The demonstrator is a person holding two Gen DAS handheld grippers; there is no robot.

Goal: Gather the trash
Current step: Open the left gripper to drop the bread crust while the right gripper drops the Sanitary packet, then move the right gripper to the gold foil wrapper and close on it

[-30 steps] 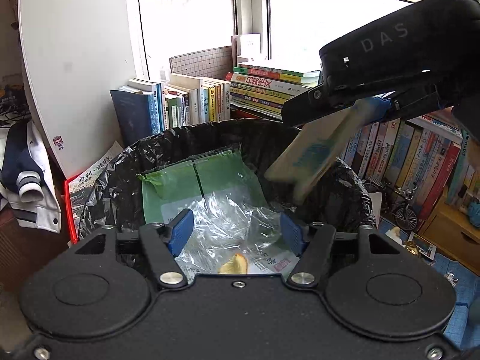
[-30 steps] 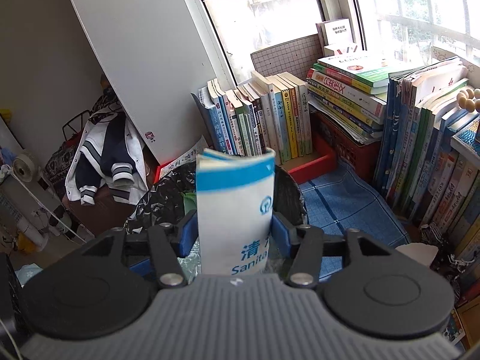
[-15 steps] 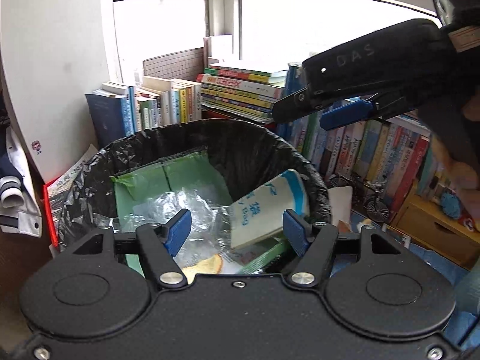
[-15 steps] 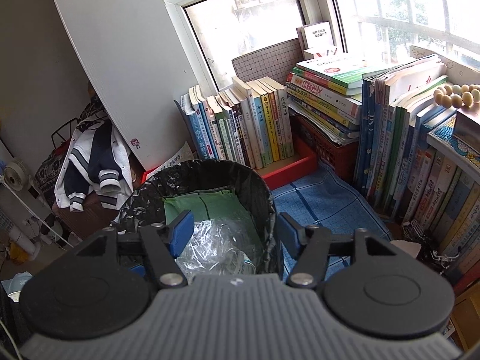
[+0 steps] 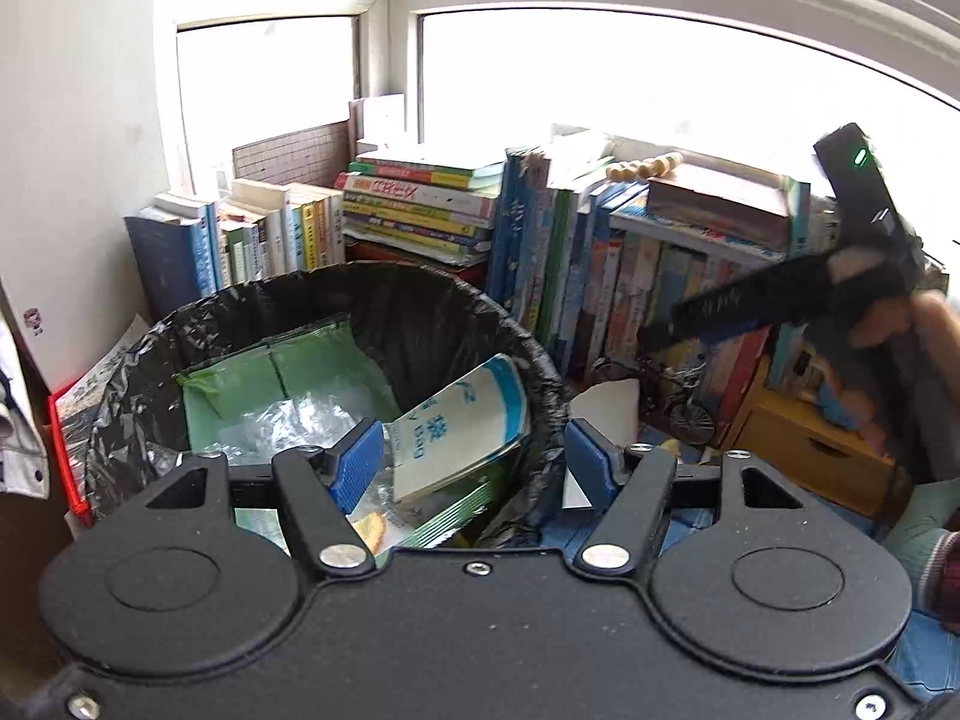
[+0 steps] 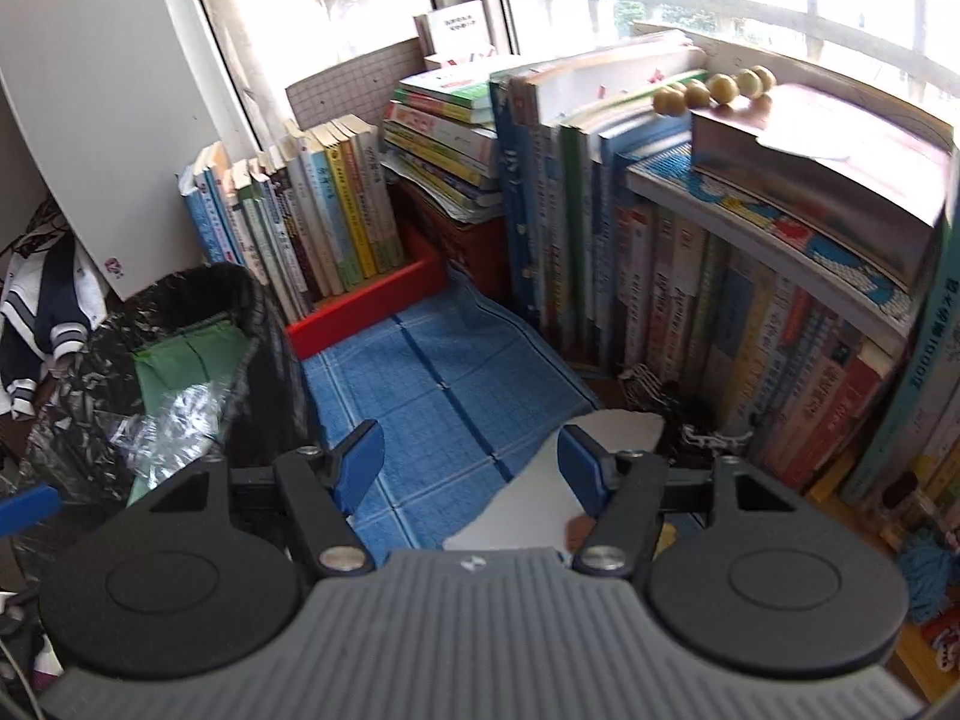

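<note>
Two rows of books (image 6: 690,276) along the window wall, some upright, some stacked flat, with a string of wooden beads (image 6: 714,87) on top of the right-hand pile. Below them, a blue checked cloth (image 6: 444,396) spread over the floor beside a red tray (image 6: 366,306) of upright books. At left, a trash bin (image 5: 414,312) lined with a black bag, rim open. Inside: a green plastic bag (image 5: 270,372) against the far wall, crumpled clear plastic (image 5: 288,420) in front of it, and a white-and-blue sanitary bag (image 5: 462,426) leaning tilted against the right inner wall, lower edge down among the other trash. Just beside the bin on the cloth, a torn white sheet of paper (image 6: 540,498). Left tongs (image 5: 474,465) hovering over the near rim of the bin, blue pads apart, nothing gripped between them. Right tongs (image 6: 471,459) clear of the bin and pointed down at the cloth, jaws just widened and released, with only cloth and the white paper seen through the gap; from the left wrist view, blurred at the far right and carried by a hand (image 5: 900,324).
</note>
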